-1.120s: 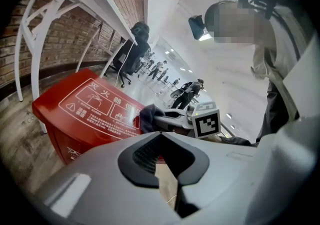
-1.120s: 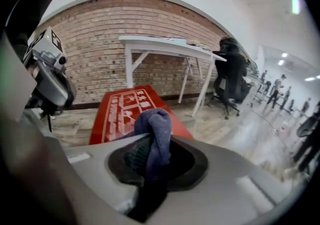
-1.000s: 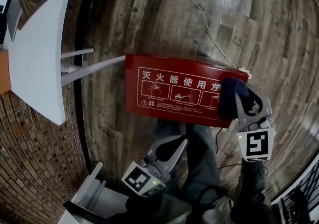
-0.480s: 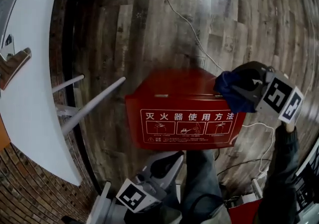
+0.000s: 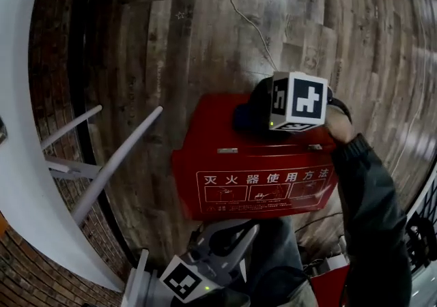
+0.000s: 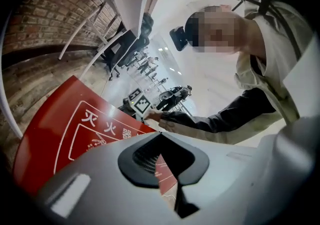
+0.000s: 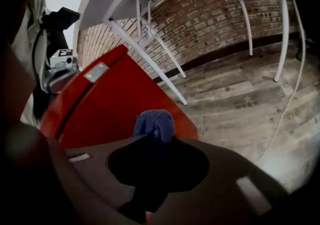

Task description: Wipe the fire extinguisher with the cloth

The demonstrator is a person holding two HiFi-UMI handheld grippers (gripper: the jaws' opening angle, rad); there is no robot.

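Your grey left gripper (image 5: pixel 247 230), your right gripper (image 5: pixel 249 111) with its white cube (image 5: pixel 298 101) (black square markers), a dark long sleeve (image 5: pixel 369 196).

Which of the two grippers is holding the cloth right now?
The right gripper, shut on the blue cloth at the top of the red fire extinguisher box. The left gripper, near the box's printed front, holds nothing.

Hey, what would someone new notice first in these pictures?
The red fire extinguisher box with white lettering stands out, sitting on the wooden floor beside white table legs. At its top, the right gripper holds a blue cloth in its fingers, and its marker cube faces the head view.
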